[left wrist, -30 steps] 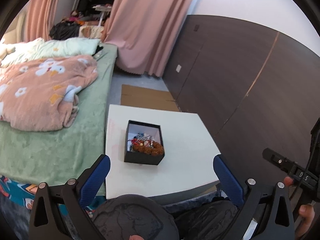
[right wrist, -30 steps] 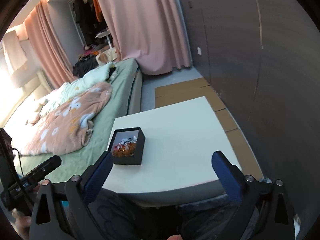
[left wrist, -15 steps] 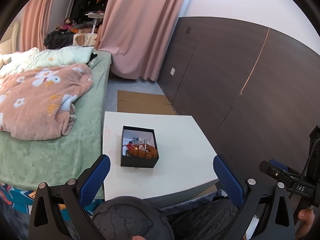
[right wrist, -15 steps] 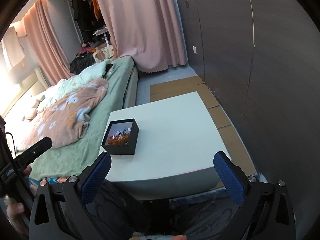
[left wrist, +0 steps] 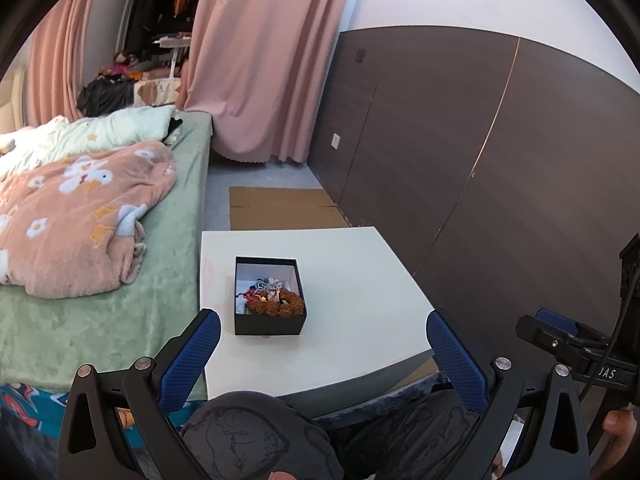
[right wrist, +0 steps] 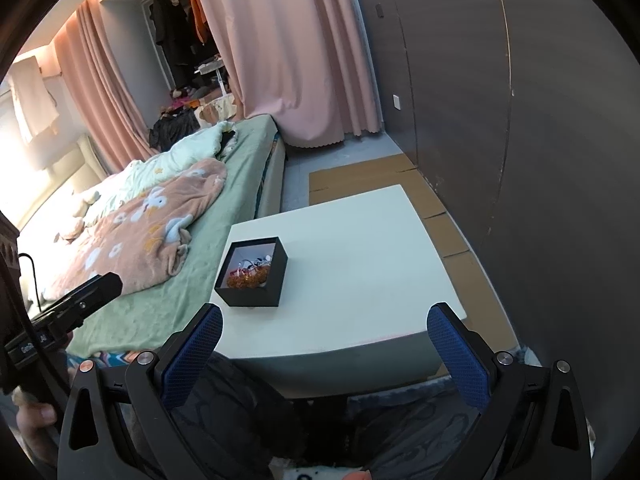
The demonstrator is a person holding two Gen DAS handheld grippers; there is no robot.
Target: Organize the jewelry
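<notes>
Both grippers, the left gripper (left wrist: 323, 354) and the right gripper (right wrist: 325, 350), are held with blue-padded fingers spread wide and nothing between them, short of the table's near edge. Jewelry (left wrist: 274, 300), a tangle of reddish-brown beads and silvery pieces, is heaped inside an open black box (left wrist: 269, 325) with a white lining. That box is set on the white table (left wrist: 360, 288), toward the side nearest the green-sheeted bed (left wrist: 100, 320). A pink floral blanket (left wrist: 72, 216) is bunched on the bed, and a dark wood-panelled wall (left wrist: 500, 168) is seen beyond the table.
</notes>
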